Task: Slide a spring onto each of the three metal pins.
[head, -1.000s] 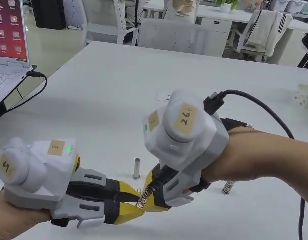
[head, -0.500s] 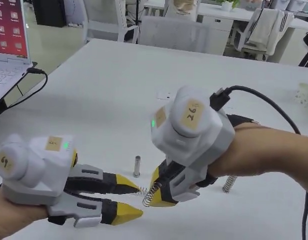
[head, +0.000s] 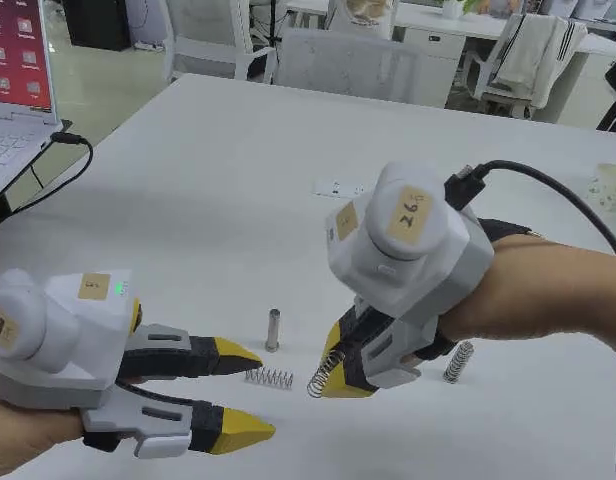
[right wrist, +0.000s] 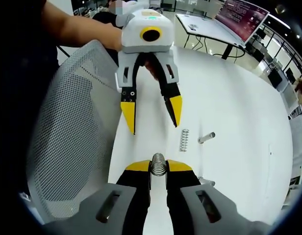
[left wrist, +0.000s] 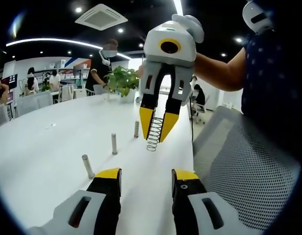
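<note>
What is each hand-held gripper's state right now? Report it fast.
Left hand-held gripper: open, holding nothing.
Right hand-held gripper: shut on a small coiled metal spring.

Gap between left gripper [head: 263, 392] and right gripper [head: 333, 372] is tight: held spring [head: 321, 372] pokes out of the right's pinched jaws into it, and loose spring [head: 269, 377] lies flat by the left's spread tips. Pin [head: 273, 330] stands upright just beyond the loose spring, part of a spaced pin row [left wrist: 113, 143]. Table [head: 238, 200] past it is mostly open. Laptop [head: 18, 90] and cable [head: 58, 170] sit well off left.
</note>
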Available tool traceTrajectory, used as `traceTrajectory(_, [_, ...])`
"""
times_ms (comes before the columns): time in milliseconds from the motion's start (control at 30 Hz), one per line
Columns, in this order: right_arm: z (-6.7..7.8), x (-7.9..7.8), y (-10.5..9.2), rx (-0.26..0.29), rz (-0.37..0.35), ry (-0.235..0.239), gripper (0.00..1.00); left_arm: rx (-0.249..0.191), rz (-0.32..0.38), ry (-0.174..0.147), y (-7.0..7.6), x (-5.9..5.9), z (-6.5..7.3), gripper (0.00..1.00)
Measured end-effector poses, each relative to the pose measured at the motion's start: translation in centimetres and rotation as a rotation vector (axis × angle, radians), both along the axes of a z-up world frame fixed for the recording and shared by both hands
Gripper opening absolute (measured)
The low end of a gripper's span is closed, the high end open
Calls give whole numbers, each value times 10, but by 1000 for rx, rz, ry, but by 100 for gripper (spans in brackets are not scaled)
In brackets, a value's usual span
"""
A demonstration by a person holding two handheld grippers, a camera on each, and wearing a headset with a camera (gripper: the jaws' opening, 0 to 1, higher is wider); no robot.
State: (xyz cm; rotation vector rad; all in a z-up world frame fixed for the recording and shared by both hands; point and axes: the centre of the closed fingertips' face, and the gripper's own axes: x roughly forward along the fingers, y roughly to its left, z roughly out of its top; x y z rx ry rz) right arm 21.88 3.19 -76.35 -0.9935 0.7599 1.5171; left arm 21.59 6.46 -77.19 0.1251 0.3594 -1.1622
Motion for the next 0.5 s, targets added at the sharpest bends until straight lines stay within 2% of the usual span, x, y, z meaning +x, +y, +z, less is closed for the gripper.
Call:
traceTrajectory(267, [0,6,-9,-12,-19,-6,9,4,53,2,8,5,-5,47])
traceTrajectory(500, [0,13,-19,-21,-45,-10,9,8,94,15,19,7,-12,53])
